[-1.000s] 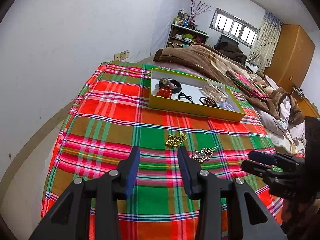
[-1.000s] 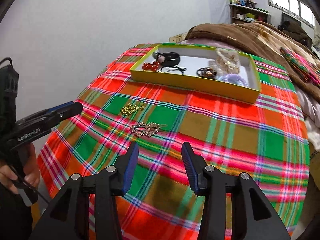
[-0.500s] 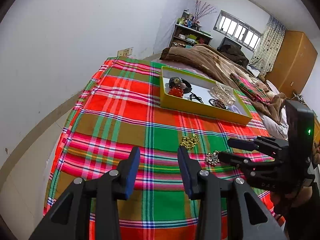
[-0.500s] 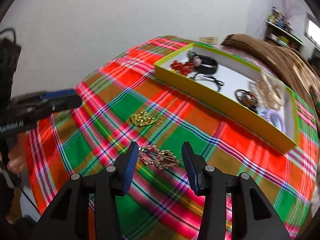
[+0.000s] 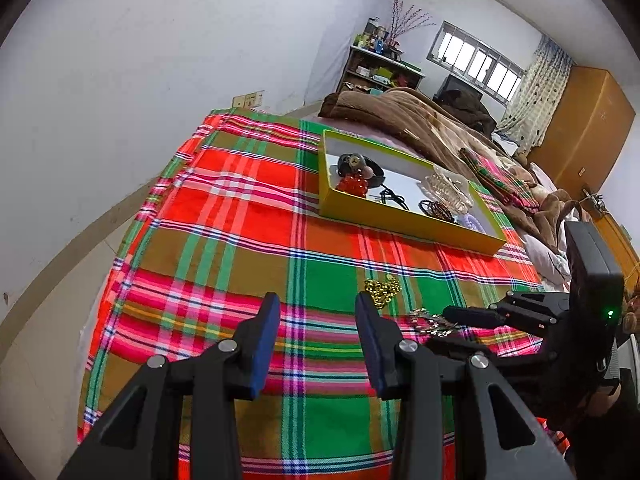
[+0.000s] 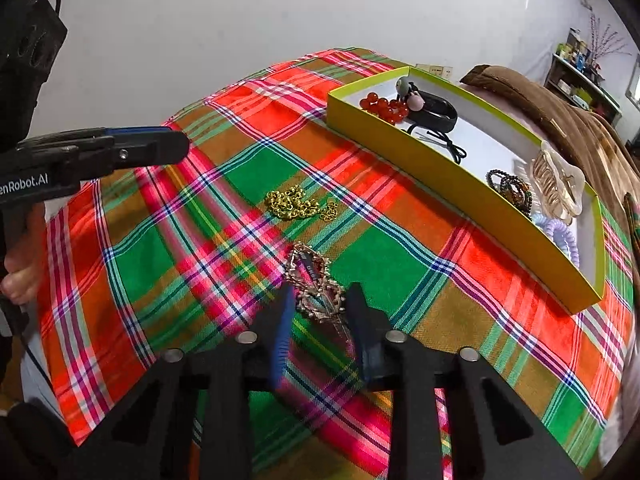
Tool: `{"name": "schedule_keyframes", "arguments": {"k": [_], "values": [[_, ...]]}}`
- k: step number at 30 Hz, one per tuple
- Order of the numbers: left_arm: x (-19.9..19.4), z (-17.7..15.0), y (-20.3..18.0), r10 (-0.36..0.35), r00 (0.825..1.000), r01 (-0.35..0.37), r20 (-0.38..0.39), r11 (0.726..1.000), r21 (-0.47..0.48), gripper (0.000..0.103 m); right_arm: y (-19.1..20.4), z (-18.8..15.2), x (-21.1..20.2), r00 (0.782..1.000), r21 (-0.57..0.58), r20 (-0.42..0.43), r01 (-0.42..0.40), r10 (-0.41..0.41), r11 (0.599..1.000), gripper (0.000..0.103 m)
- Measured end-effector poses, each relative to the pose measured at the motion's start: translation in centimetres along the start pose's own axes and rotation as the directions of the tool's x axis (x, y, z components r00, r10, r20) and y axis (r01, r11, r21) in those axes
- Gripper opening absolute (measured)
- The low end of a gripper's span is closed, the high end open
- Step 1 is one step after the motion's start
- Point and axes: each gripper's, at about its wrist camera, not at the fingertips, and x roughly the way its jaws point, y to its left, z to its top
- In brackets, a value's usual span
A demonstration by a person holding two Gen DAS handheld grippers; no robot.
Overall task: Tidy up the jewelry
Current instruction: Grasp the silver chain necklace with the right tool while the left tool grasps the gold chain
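A silver ornate hair clip (image 6: 316,286) lies on the plaid cloth, its near end between the open fingers of my right gripper (image 6: 320,304); it also shows in the left wrist view (image 5: 432,322) beside my right gripper (image 5: 444,330). A gold chain (image 6: 298,204) (image 5: 382,290) lies a little beyond it. The yellow-green box (image 6: 440,172) (image 5: 400,218) holds red beads (image 6: 382,106), a black band, dark bracelets, a clear claw clip and a purple coil tie. My left gripper (image 5: 316,326) is open and empty above the cloth, left of the chain.
The plaid cloth (image 5: 240,208) covers the bed, which ends at a white wall on the left. Brown blankets (image 5: 404,120) lie behind the box. A shelf, a window and a wooden wardrobe (image 5: 584,128) stand at the far end of the room.
My right gripper has come down and forward, so its fingers now flank the near end of the silver hair clip. My left gripper has drifted slightly left and stayed open.
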Motion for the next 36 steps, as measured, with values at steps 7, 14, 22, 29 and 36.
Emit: {"name": "schedule_keyframes", "arguments": {"k": [7, 14, 22, 29, 36], "values": [[0.7, 0.3, -0.8, -0.008, 1.000, 0.008, -0.014, 1.000, 0.018, 0.040, -0.3, -0.6, -0.5, 1.000, 0.021, 0.016, 0.024, -0.025, 0.999, 0.026], [2.1, 0.7, -2.5, -0.045, 0.998, 0.049, -0.048, 0.997, 0.066, 0.040, -2.5, -2.0, -2.2, 0.998, 0.117, 0.053, 0.038, -0.044, 0.992, 0.026], [6.3, 0.5, -4.8, -0.033, 0.989, 0.055, -0.143, 0.986, 0.154, 0.041, -5.0, -3.9, -4.0, 0.995, 0.220, 0.081, 0.040, -0.059, 0.975, 0.026], [7.0, 0.0, -6.8, 0.058, 0.992, -0.026, -0.110, 0.963, 0.269, 0.045, -5.7, -4.5, -5.0, 0.992, 0.255, 0.103, 0.040, -0.069, 0.966, 0.026], [6.6, -1.0, -8.6, 0.106, 0.990, -0.069, -0.090, 0.936, 0.345, 0.015, -5.7, -4.6, -6.0, 0.989, 0.273, 0.125, 0.040, -0.077, 0.961, 0.026]]}}
